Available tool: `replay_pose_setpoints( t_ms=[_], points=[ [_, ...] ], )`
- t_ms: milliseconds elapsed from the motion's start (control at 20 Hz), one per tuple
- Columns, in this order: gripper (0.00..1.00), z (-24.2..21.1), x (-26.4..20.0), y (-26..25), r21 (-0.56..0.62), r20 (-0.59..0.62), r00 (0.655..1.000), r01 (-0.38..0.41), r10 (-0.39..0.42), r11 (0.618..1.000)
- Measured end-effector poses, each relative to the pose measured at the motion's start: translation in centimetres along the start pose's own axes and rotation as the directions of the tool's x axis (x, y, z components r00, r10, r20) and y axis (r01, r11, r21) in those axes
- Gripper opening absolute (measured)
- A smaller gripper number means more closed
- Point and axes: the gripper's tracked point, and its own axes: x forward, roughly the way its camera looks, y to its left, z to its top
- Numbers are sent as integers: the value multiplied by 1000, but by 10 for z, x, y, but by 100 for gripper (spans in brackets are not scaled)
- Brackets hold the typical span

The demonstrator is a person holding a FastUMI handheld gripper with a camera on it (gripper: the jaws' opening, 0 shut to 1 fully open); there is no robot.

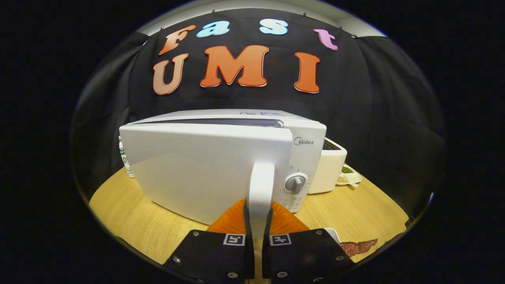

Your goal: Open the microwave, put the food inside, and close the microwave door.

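Microwave (221, 165) door handle (260, 193) clamped between fingers (236, 221), meat (357, 247) partly hidden by gripper (258, 232), white box (329, 169) behind on table (355, 213)

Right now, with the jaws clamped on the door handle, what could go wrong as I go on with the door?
1. The gripper pinches only the lower end of the handle, so it may slip off.
2. The door stands ajar; a hard pull could drag the microwave across the table.
3. The food lies just right of the gripper; a wide swing might knock it.
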Motion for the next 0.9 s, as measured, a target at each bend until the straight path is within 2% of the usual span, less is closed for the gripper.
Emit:
replay_pose_setpoints(
  t_ms=[300,450,650,900],
  points=[
    [10,-15,-44,19,5,-2,1000,-27,27,1000],
    [17,-22,-65,32,13,-9,999,-46,46,999],
    [20,-32,-96,56,-6,-20,997,-76,76,997],
    [21,-44,-135,94,-86,-32,990,-139,136,987]
  ],
)
